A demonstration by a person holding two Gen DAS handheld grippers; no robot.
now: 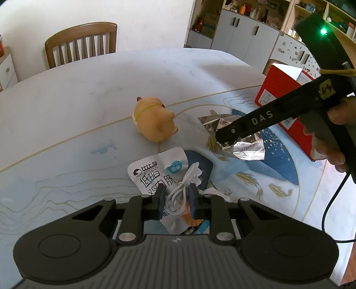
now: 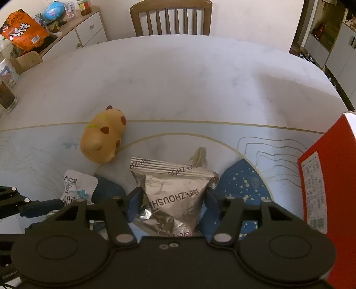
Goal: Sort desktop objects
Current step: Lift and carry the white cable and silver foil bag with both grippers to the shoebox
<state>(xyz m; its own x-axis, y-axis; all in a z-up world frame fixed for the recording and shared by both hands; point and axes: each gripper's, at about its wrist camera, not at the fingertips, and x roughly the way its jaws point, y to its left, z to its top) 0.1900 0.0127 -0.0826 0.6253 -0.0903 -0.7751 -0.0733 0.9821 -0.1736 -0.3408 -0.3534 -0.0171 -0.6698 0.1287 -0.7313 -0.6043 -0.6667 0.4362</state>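
In the left wrist view my left gripper (image 1: 176, 200) is shut on a coiled white cable (image 1: 179, 189), which lies on a white snack pouch (image 1: 151, 173) with blue print. My right gripper (image 2: 173, 194) is shut on a crumpled silver foil packet (image 2: 175, 193), its pads pressing both sides. In the left wrist view the same foil packet (image 1: 249, 146) sits under the right gripper's black fingers (image 1: 231, 133). A tan animal toy (image 1: 153, 120) lies on its side just beyond both, untouched. In the right wrist view the toy (image 2: 102, 135) is at the left and the pouch (image 2: 75, 184) at the lower left.
A red box (image 2: 333, 166) stands at the right table edge, close to the right gripper; it is the same red box (image 1: 276, 89) in the left view. A wooden chair (image 2: 171, 17) is behind the pale table (image 2: 178, 77). A glass (image 2: 6, 93) stands far left.
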